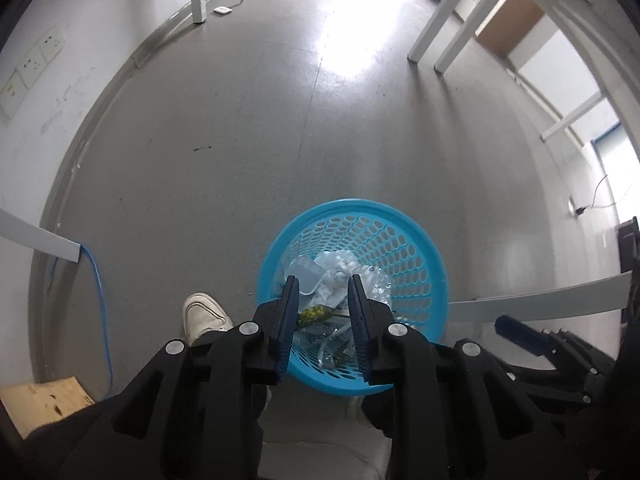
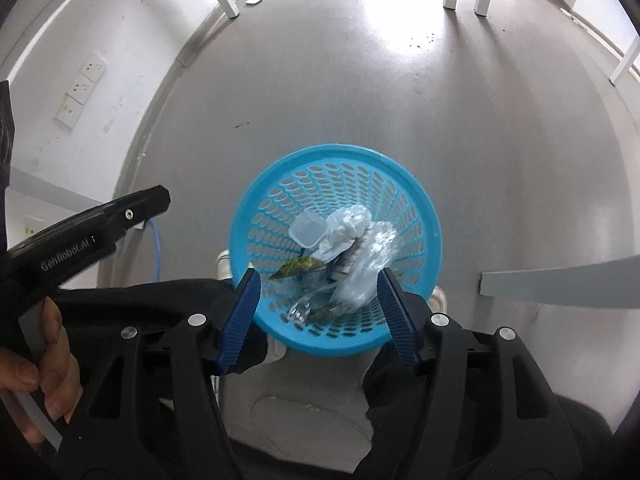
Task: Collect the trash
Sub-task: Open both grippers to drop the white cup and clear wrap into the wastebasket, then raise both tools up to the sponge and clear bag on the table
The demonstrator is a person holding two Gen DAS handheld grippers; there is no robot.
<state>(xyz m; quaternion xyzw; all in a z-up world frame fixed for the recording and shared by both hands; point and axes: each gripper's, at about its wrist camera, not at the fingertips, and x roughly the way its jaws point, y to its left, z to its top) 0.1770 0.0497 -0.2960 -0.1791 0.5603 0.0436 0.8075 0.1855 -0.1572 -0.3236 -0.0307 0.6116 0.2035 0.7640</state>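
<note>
Two grippers hang over one blue basket (image 1: 400, 248), both pointing steeply down at it. Going left to right in the left wrist view: white wall with sockets (image 1: 32, 64), blue cable (image 1: 98, 280) running down the wall edge, a cardboard piece (image 1: 44, 404) on the floor, one white shoe (image 1: 204, 316) just left of the fingers. Wide bare grey floor (image 1: 240, 140) ahead of the fingers; white table legs (image 1: 436, 36) far ahead to the right, a white bar (image 1: 540, 300) level with the basket on its right.

Left gripper (image 1: 323, 294): fingers partly apart, a narrow gap, nothing between the pads; the trash (image 1: 336, 280) seen through the gap lies down inside the basket, below the tips. A clear plastic lid, crumpled white paper, clear film and a green-yellow wrapper are in that pile.

Right gripper (image 2: 318, 280): fingers spread wider, roughly as wide as the near half of the basket rim, empty; a blurred clear plastic bag (image 2: 360, 276) sits between and below them, inside the basket, not touching the pads as far as I can tell.

In the right wrist view the left gripper body (image 2: 92, 232) sits left of the fingers, a hand (image 2: 44, 352) wrapped round its handle. Readable print on it: "GenRobot.AI", the last letters unclear.
</note>
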